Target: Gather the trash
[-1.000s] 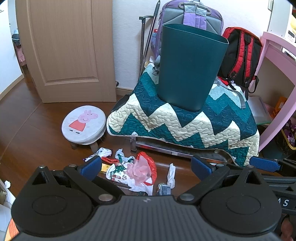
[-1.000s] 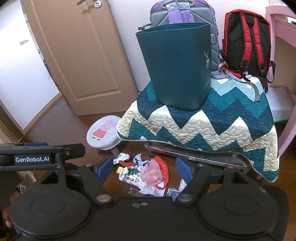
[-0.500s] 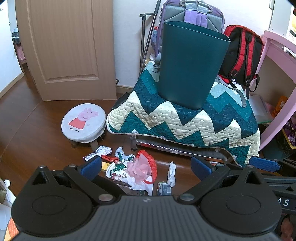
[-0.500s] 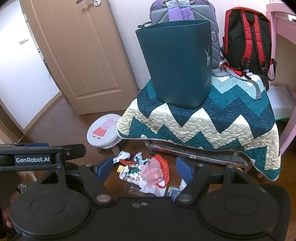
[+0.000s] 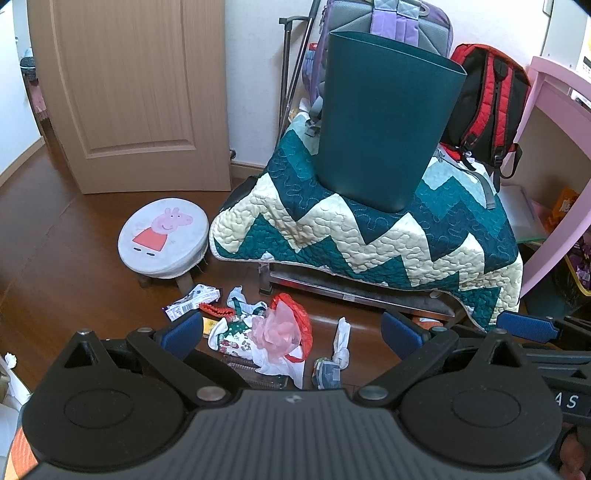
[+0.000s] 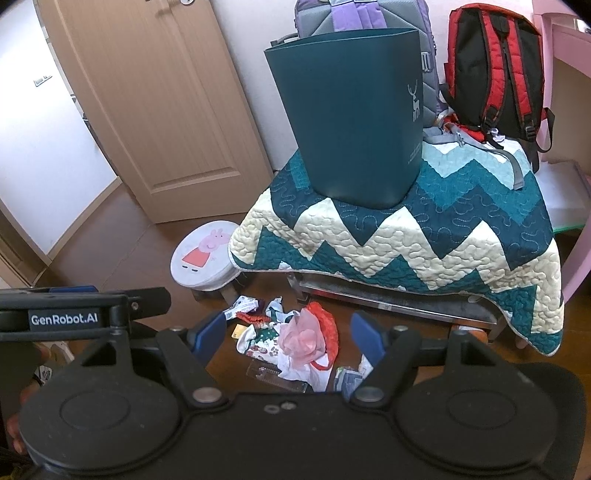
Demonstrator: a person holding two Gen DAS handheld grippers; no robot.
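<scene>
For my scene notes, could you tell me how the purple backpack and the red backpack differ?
The purple backpack is grey and purple; the red backpack is black with red trim. The purple one stands behind the teal bin, largely hidden; the red one stands beside it, in plain view. Both are upright against the wall.

Left gripper fingers spread above trash pile.

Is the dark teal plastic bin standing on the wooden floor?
No, the dark teal plastic bin stands upright on the zigzag quilt.
</scene>
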